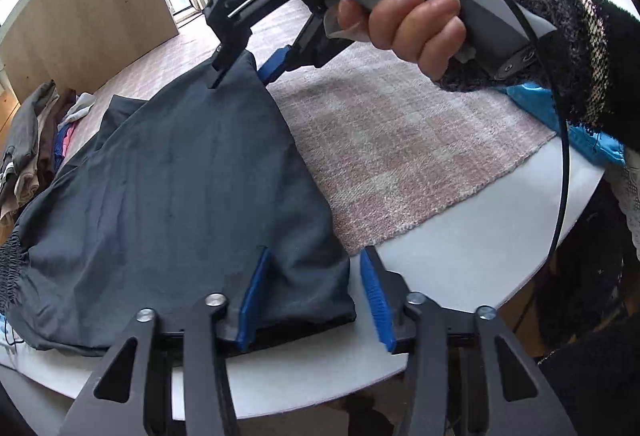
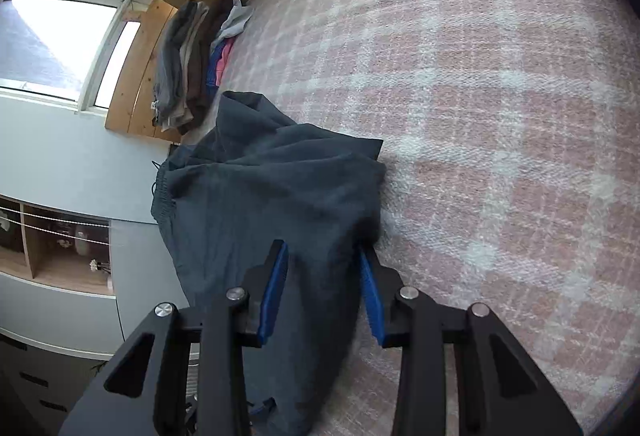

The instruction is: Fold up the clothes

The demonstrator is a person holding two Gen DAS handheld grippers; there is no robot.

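Observation:
A dark grey garment with an elastic waistband lies partly folded on the pink plaid blanket. My left gripper is open and straddles the garment's near hem corner, which lies between its blue pads. A hand holds my right gripper at the garment's far corner. In the right wrist view the right gripper stands open, with the grey garment running between its fingers.
A stack of folded clothes sits at the far edge by a wooden panel. The blanket stretches wide to the right. Its white base edge curves near me. A blue cloth lies under the sleeve.

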